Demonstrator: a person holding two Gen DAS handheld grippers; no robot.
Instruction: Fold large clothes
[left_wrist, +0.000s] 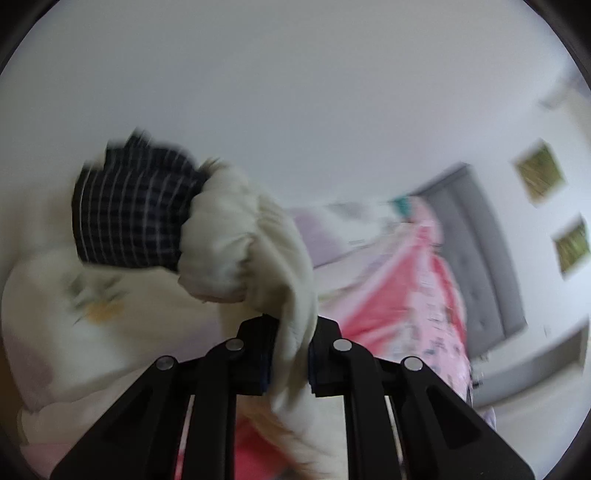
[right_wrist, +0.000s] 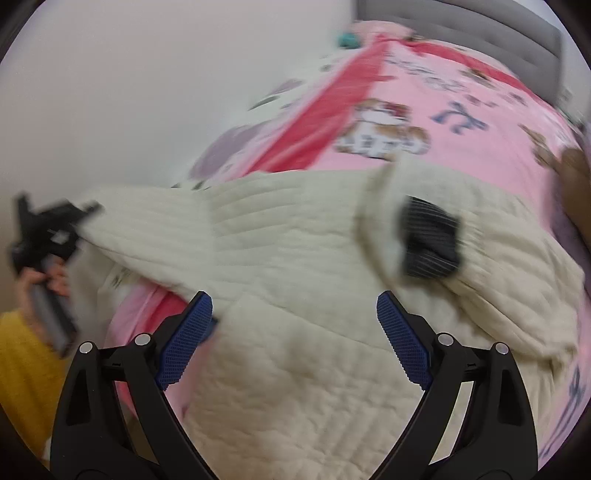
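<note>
A pink cartoon-print bed (right_wrist: 480, 122) is carrying a cream quilted jacket with dark checked cuffs (right_wrist: 295, 258), lying across its near edge. It is looking soft, bulky and floppy, best taken at seams or cuffs. The left gripper (left_wrist: 290, 363) is clenching a sleeve fold; the right gripper (right_wrist: 295, 332) is hanging released above the jacket.

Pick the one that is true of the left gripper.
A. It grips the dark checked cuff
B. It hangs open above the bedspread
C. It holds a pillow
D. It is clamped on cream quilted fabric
D: the left gripper pinches a fold of the cream jacket, while the checked cuff hangs free beyond it.
</note>
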